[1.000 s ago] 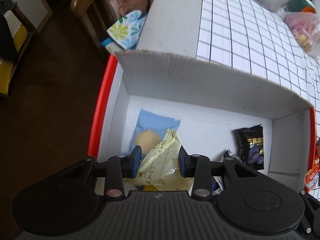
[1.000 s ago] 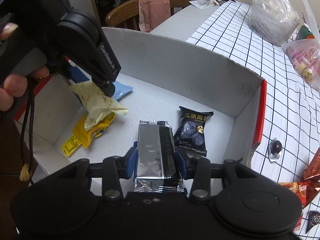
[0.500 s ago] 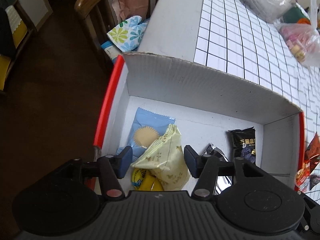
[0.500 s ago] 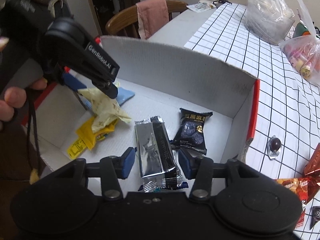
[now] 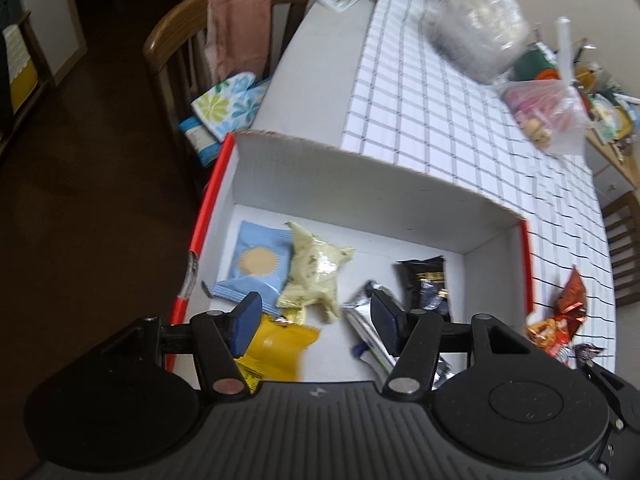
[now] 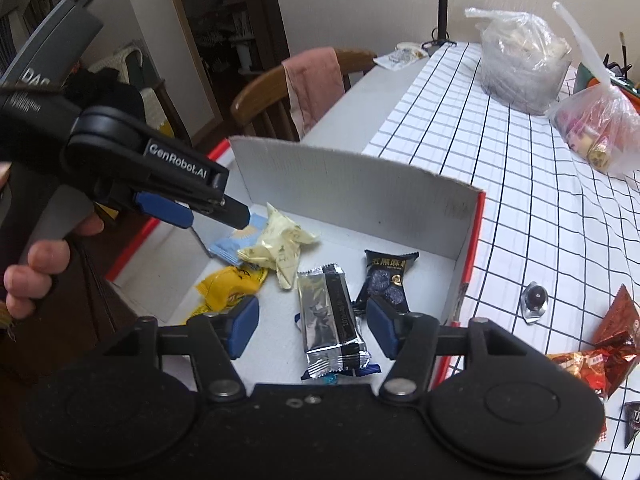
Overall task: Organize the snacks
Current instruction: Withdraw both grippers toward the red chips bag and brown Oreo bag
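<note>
A white cardboard box [image 5: 360,184] [image 6: 352,184] with a red rim sits at the table's corner. On its floor lie a pale yellow packet [image 5: 314,276] [image 6: 280,248], a blue packet [image 5: 258,264] [image 6: 228,246], a yellow packet [image 5: 276,348] [image 6: 230,284], a silver packet [image 5: 358,312] [image 6: 330,316] and a black packet [image 5: 426,284] [image 6: 388,276]. My left gripper [image 5: 316,320] [image 6: 204,210] hangs above the box's left half, jaws opening, nothing between its pads. My right gripper [image 6: 313,328] hovers over the silver packet, jaws opening and clear of it.
Red snack packets [image 6: 600,360] [image 5: 560,316] and a small wrapped sweet [image 6: 534,300] lie on the checked cloth right of the box. Plastic bags [image 6: 520,64] [image 6: 596,132] stand at the back. A chair [image 6: 316,80] with a pink cloth is behind the box. A hand [image 6: 36,272] holds the left gripper.
Both grippers opened and rose. The left one let go of the pale yellow packet, the right one of the silver packet; both packets now lie on the box floor.
</note>
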Available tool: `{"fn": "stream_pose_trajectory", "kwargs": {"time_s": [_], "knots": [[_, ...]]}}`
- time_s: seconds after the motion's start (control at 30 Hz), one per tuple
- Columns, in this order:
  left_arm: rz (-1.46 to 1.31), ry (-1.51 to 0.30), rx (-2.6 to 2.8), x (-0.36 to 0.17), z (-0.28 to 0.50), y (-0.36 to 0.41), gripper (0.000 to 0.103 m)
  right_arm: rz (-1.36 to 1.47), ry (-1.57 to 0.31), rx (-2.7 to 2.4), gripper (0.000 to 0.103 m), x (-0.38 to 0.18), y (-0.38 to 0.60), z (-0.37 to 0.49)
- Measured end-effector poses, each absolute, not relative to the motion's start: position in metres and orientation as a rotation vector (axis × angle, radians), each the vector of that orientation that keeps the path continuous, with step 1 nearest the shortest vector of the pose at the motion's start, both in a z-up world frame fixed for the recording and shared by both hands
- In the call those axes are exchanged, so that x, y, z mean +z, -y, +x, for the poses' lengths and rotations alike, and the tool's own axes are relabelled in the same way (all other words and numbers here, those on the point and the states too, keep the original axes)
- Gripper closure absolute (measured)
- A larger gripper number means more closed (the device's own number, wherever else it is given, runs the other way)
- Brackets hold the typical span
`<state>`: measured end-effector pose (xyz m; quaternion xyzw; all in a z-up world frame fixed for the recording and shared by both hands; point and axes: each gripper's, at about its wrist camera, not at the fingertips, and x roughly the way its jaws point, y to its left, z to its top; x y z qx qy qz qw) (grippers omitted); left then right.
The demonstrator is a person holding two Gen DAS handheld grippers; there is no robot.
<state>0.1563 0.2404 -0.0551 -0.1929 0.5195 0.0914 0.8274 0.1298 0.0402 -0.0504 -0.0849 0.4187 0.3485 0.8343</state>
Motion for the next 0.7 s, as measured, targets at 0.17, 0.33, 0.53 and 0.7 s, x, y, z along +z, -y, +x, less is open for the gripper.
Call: {"fn": "stream_pose_trajectory", "kwargs": {"time_s": [0.17, 0.33, 0.53, 0.7], "knots": [[-0.388, -1.044, 0.156, -0.036, 0.140, -0.222, 0.044, -0.133, -0.853, 0.746, 0.037, -0.036, -0.022, 0.123], [-0.358, -0.971, 0.118, -0.018, 0.125, -0.200, 0.043, -0.090, -0.810, 0.754, 0.027, -0.021, 0.000, 0.114], [-0.320, -0.853, 0.078, 0.003, 0.104, -0.170, 0.035, -0.033, -0.766, 0.745, 0.022, -0.009, 0.033, 0.106], [-0.266, -0.769, 0.039, 0.015, 0.090, -0.135, 0.028, -0.004, -0.738, 0.728, 0.014, -0.006, 0.065, 0.102]]}}
